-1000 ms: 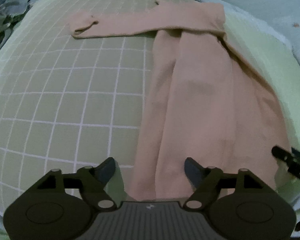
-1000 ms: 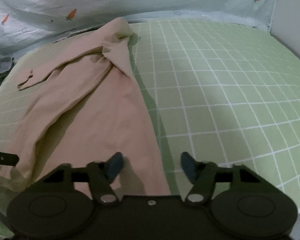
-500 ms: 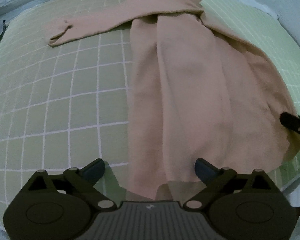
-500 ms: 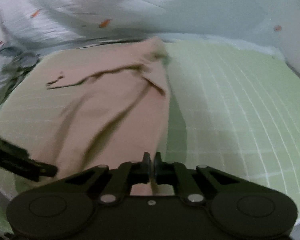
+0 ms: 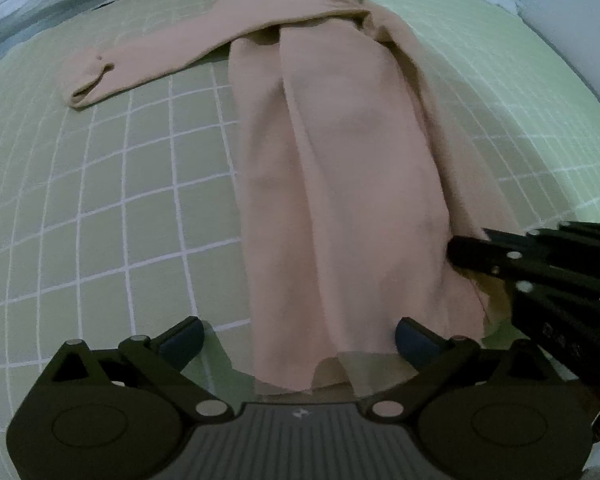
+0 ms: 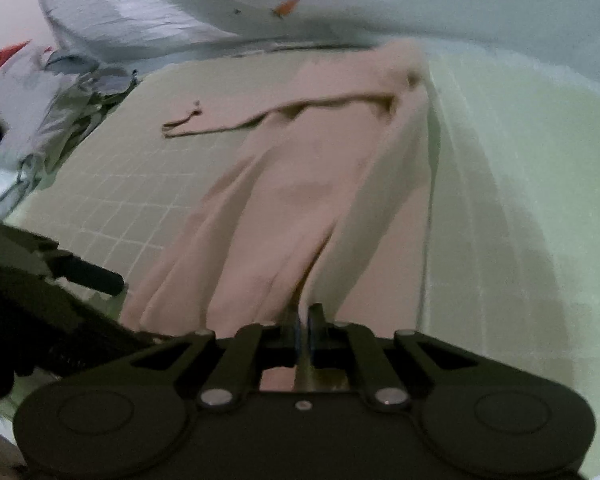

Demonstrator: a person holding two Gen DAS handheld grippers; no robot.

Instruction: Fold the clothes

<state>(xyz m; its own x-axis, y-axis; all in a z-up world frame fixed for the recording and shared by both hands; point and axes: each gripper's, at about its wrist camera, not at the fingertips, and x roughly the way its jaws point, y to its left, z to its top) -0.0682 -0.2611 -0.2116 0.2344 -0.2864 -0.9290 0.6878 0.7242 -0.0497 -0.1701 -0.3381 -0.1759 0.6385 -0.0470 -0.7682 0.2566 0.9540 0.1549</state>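
The bed sheet [image 5: 100, 184] is pale green with a white grid and covers the whole work surface. A pale blanket [image 6: 340, 4] printed with small orange carrots lies bunched along the far edge of the sheet. A heap of grey clothing [image 6: 64, 120] sits at the far left side, off the grid pattern.

The pink garment [image 5: 340, 184] lies lengthwise on the sheet, running from the near edge toward the far edge. Its body is gathered into long lengthwise folds. One sleeve [image 5: 148, 60] extends flat to the left at the far end, with the cuff lying open on the grid. In the right wrist view the garment [image 6: 300, 200] rises from the sheet toward the camera, and its near right part is lifted clear of the surface; this view is blurred.

The right gripper [image 6: 304, 320] has its jaws closed together on the near hem of the garment, with cloth pinched between the fingers. In the left wrist view this gripper [image 5: 472, 252] appears at the right edge, touching the right side of the garment.

The left gripper [image 5: 296, 336] has its jaws spread wide. The near hem of the garment lies between the two fingers [image 5: 184, 338], and neither finger presses on the cloth
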